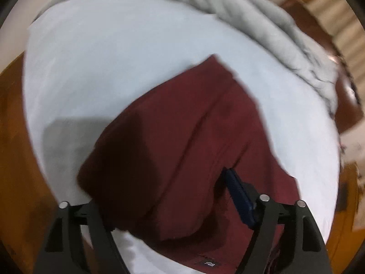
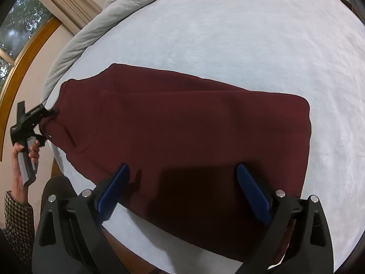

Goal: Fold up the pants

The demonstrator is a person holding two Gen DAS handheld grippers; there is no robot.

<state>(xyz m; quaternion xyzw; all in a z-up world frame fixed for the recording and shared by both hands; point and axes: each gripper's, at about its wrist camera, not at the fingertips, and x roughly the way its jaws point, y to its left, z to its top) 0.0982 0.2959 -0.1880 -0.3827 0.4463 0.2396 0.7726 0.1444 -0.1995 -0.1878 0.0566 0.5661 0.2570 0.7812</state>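
Dark red pants [image 2: 182,123] lie folded flat on the pale blue sheet [image 2: 228,34] of a bed. My right gripper [image 2: 182,166] hovers open over their near edge, both blue pads [image 2: 253,194] showing and nothing pressed between them. My left gripper [image 2: 49,123], held by a hand [image 2: 25,159], sits at the left end of the pants. In the left wrist view the pants [image 1: 182,137] fill the middle. The left gripper [image 1: 164,187] stands wide open with cloth lying between its fingers. One blue pad [image 1: 239,198] shows; cloth hides the other.
A bunched grey duvet [image 2: 91,29] runs along the far side of the bed, the same duvet [image 1: 251,22] seen in the left wrist view. A wood-framed window [image 2: 13,34] and curtains [image 2: 68,4] stand at the left. Brown wooden floor [image 1: 13,137] lies beyond the mattress edge.
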